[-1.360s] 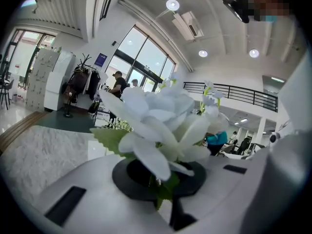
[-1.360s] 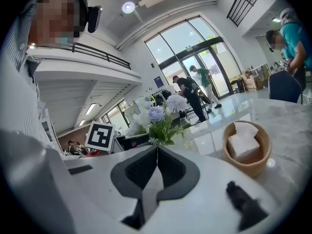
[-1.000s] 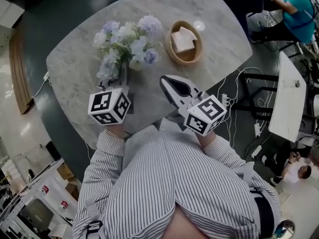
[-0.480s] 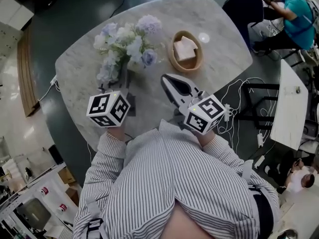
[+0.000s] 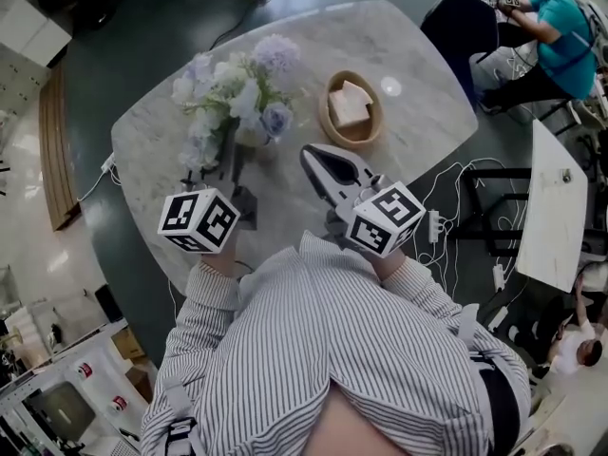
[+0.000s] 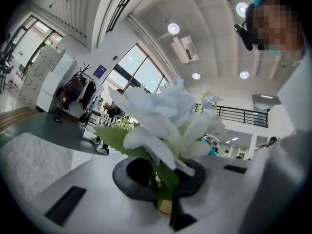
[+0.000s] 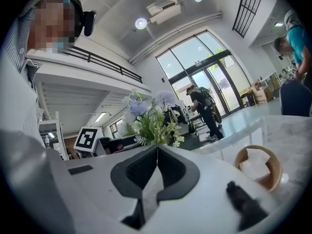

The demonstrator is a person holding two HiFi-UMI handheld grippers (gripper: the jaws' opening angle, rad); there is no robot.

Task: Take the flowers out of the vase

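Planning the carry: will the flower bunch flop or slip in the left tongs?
Likely top-heavy: the flowers spread wide above thin stems pinched in the left tongs, so heads may sway. Slipping seems unlikely; the tongs look tightly shut.

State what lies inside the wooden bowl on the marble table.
Inside the wooden bowl lie pale folded napkins, stacked and filling most of it. They cover the bowl's bottom, so anything beneath them cannot be seen.

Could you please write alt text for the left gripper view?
The left tool is shut on the green stem of a bunch of white flowers, which fills the centre. Behind are a high ceiling and large windows.
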